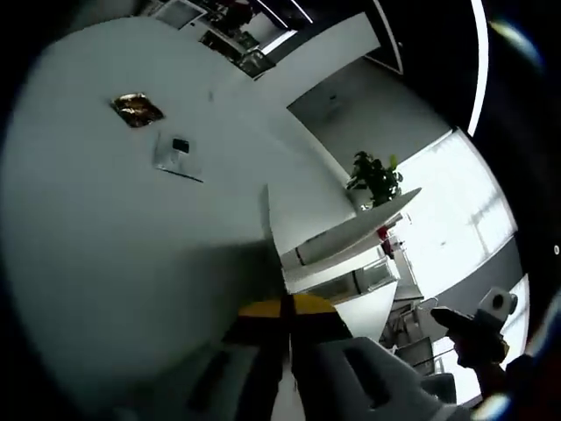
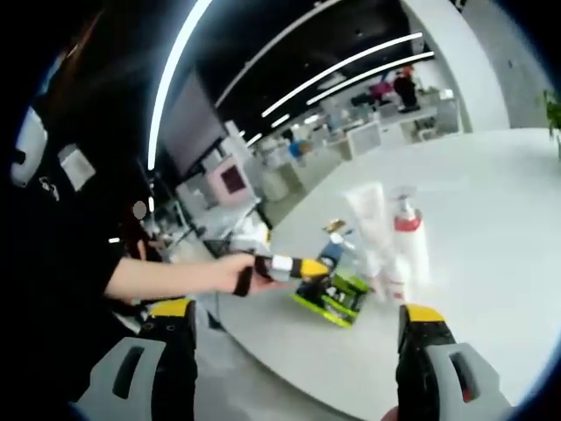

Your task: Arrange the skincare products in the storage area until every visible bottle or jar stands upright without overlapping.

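Yellow-tipped jaws of the right gripper [image 2: 294, 326] stand wide apart, holding nothing, before the white table [image 2: 491, 202]. The left gripper [image 1: 287, 329] has its jaws pressed together, empty.

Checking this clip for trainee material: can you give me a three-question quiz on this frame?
1. True or false: the right gripper has its jaws closed together.
2. What stands right next to the pump bottle on the white table? A) a white tube B) a kettle C) a book
3. Fill in: in the left gripper view, the left gripper has its yellow-tipped jaws ____.

Key: 1 false, they are wide apart; 2 A; 3 shut.
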`<state>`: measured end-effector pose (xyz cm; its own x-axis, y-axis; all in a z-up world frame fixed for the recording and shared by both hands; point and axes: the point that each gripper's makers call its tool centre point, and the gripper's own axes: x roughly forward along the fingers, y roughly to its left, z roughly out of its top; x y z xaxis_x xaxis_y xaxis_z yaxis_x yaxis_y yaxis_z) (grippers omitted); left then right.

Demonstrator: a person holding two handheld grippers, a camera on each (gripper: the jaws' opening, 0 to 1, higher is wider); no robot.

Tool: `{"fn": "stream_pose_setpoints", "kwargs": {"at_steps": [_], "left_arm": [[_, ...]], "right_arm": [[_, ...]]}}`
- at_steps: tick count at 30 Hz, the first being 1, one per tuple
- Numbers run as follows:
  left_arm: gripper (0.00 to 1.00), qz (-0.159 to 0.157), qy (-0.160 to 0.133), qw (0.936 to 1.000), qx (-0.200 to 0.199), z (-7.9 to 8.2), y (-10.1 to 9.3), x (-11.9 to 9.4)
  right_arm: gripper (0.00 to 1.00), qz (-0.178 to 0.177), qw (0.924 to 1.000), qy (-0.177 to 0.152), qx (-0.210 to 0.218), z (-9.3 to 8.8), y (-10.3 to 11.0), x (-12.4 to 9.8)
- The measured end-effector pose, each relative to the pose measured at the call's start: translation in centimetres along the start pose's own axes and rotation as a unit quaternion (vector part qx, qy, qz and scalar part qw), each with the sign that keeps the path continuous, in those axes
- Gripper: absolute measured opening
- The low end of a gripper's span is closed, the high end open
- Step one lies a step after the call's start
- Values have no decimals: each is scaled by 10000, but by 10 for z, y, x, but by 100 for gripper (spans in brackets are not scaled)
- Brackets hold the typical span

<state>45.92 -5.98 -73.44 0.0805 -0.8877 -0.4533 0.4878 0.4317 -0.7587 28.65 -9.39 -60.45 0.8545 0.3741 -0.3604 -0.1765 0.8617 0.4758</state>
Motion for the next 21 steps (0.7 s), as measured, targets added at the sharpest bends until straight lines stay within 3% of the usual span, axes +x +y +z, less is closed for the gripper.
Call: {"fn": "stream_pose_setpoints", "kwargs": {"at_steps": [12,21], "left_arm": [[0,369,-61,9993,-93,-1,17,-2],[4,651,76,9978,-94,-9,30,-1]], "right_arm": [[99,16,10000,1,-12,2,2,0],[99,10,10000,-16,-2,3,0,-1]]}}
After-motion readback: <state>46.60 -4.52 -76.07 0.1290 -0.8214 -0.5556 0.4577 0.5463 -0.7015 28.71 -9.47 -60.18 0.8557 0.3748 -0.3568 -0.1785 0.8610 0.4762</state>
